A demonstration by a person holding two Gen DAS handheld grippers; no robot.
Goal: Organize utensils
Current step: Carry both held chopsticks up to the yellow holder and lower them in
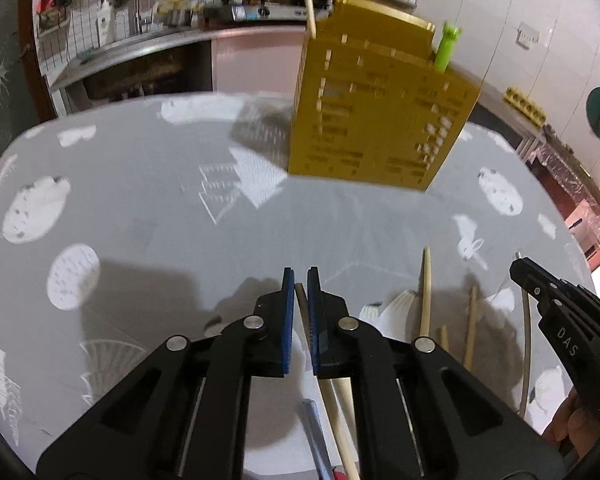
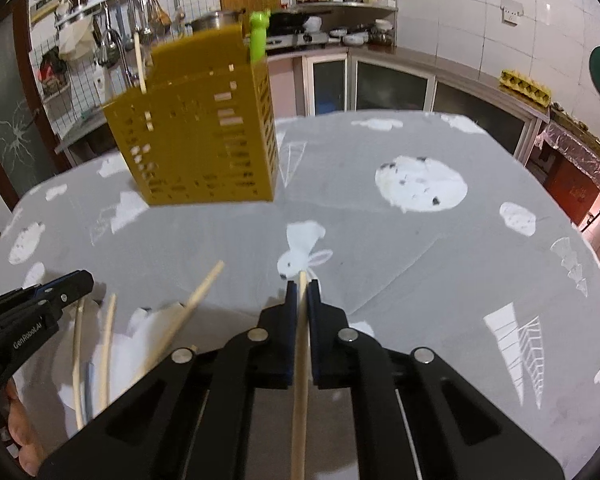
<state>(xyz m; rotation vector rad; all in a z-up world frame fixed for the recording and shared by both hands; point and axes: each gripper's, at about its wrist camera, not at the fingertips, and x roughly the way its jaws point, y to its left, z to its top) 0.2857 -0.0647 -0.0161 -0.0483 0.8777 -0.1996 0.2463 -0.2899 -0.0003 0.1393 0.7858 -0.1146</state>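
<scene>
- My right gripper [image 2: 299, 286] is closed down on a single wooden chopstick [image 2: 300, 380]; the stick runs lengthwise between the blue pads, its tip poking just past them toward the rabbit print on the grey tablecloth [image 2: 380, 260].
- My left gripper [image 1: 299, 286] is also nearly shut, with another chopstick [image 1: 302, 312] lying in the narrow gap between its pads. It looks pinched, though I cannot be sure the pads are bearing on it.
- The yellow slotted utensil holder [image 2: 196, 140] stands well ahead on the table, already carrying one upright chopstick [image 2: 140, 64] and a green-handled utensil [image 2: 258, 36].
- More loose chopsticks [image 2: 196, 300] lie near me on the cloth, between the two tools, beside what seems to be a blue-handled piece [image 1: 314, 432].
- To do this step well, I judge I should lift the right stick clear, tilt it toward vertical, and bring it over the holder's open top before letting go.
- Held along the pads, the stick could slip or swing, so a firm squeeze and a slow tilt seem wise.
- I would keep the two tools apart so the sticks do not cross.
</scene>
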